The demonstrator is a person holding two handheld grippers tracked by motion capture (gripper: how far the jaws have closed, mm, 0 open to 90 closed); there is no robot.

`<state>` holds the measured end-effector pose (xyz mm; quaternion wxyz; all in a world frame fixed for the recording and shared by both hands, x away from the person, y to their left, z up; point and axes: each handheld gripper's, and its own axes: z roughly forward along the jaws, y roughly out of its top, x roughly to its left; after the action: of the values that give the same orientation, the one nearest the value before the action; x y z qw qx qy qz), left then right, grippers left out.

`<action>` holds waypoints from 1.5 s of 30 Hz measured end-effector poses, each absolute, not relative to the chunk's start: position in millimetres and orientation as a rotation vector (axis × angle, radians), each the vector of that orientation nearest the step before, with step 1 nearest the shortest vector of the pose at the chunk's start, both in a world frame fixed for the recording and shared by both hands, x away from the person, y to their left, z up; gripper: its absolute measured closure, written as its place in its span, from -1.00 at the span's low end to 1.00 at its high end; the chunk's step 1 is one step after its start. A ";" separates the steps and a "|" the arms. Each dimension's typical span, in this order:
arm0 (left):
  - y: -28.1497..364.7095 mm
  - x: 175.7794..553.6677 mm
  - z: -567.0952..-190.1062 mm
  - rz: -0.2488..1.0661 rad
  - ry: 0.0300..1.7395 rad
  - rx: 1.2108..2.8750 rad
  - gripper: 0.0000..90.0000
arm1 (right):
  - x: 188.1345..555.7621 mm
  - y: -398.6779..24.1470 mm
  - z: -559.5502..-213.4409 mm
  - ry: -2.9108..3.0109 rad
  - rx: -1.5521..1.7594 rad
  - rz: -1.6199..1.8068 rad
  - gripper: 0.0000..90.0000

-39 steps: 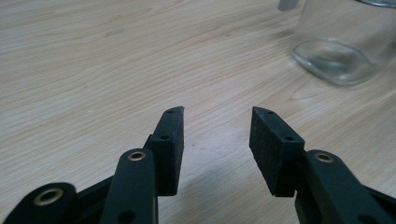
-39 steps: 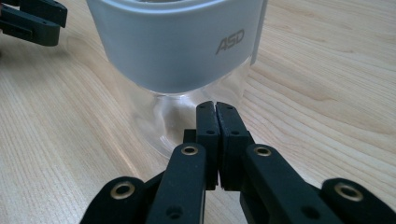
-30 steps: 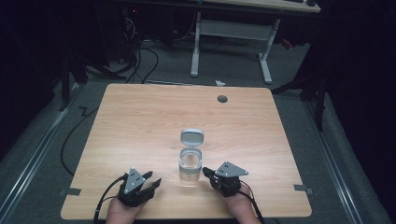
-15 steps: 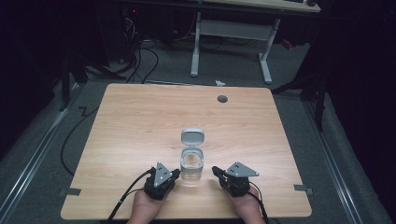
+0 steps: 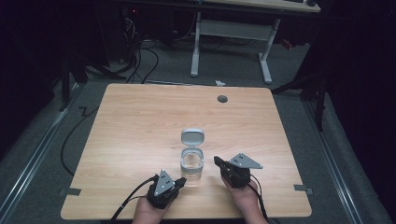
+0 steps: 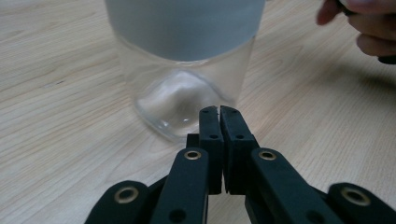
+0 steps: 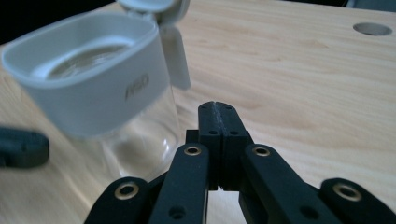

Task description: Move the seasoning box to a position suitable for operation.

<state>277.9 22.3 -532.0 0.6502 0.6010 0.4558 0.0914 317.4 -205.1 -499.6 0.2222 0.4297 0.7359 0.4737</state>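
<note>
Glass jar (image 5: 192, 167) with its flip lid (image 5: 192, 136) open stands on the wooden surface (image 5: 140, 121), its top cut off in the left gripper view. Left gripper (image 5: 180, 182) and right gripper (image 5: 218, 161) flank it, jaws together, empty.

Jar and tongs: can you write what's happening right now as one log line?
jar: on table, lid flipped open | left tongs: shut, tips close to jar | right tongs: shut, beside jar
</note>
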 end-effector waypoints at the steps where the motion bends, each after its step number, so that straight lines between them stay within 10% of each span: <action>1: 21.4 278.4 -532.0 0.206 1.036 1.368 0.96 | 317.4 -205.1 -499.6 2.033 1.187 1.309 1.00; 20: 13.8 283.2 -533.1 0.198 1.046 1.343 0.97 | 381.0 -179.9 -442.8 1.937 1.099 1.351 0.99; 45: 14.2 284.5 -532.7 0.190 1.058 1.337 1.00 | 362.0 -164.9 -437.0 1.979 1.004 1.383 0.98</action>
<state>284.5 14.2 -532.7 0.6539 0.5896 0.4666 0.0839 362.0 -164.9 -437.0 0.2601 0.3708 0.7307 0.5108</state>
